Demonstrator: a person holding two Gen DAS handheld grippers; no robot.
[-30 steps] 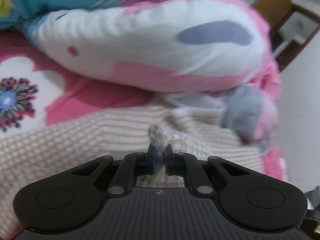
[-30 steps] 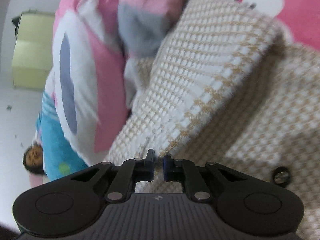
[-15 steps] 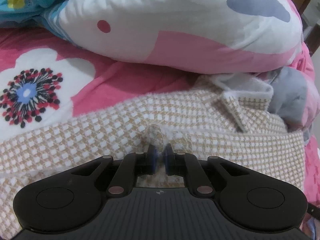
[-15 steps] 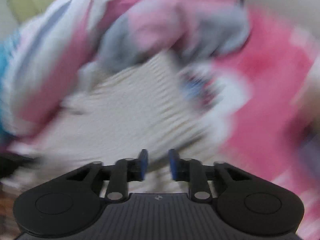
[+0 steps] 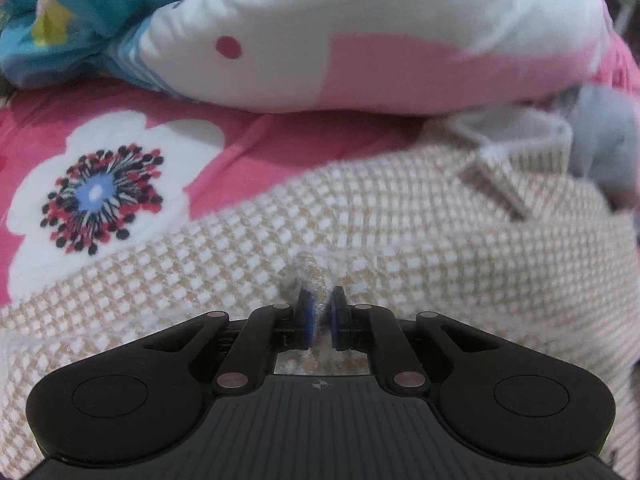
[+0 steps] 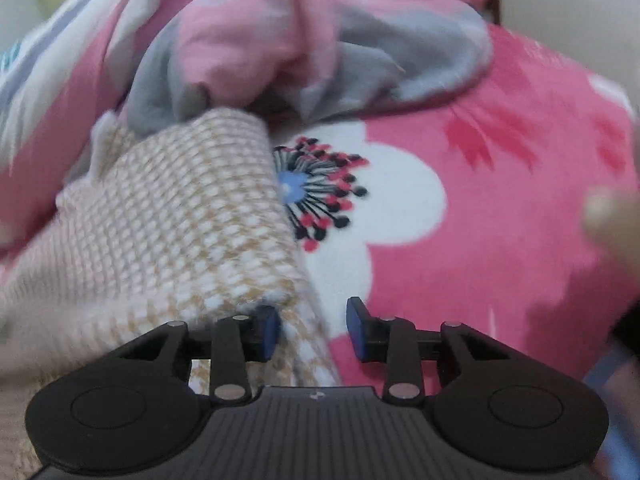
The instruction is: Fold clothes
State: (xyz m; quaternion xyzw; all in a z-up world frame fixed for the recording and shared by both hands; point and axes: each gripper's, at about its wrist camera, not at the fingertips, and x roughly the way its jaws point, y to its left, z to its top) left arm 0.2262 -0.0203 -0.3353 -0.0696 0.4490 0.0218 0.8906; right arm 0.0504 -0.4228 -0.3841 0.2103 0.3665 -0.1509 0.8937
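Note:
A beige-and-white checked knit garment (image 5: 400,232) lies spread over the bed, its collar (image 5: 496,160) at the far right. My left gripper (image 5: 322,312) is shut on a small pinched ridge of this fabric. In the right wrist view the same garment (image 6: 180,208) fills the left half, with its edge rolled over. My right gripper (image 6: 314,330) sits at that edge. Its jaws stand apart and are closing, with the fabric's edge lying against the left pad (image 6: 270,332) and the right pad clear of it.
A pink bedspread with large white flowers (image 6: 500,200) lies under everything. A bulky white, pink and grey quilt (image 5: 360,40) rises just behind the garment, with teal fabric (image 5: 80,0) at far left. Bunched grey-pink cloth (image 6: 320,48) touches the garment's top. A blurred pale shape (image 6: 612,216) shows at right.
The left gripper kept its pinch and sank slightly toward the garment. The right gripper rolled upright, swung to the garment's right edge and went from shut to apart.

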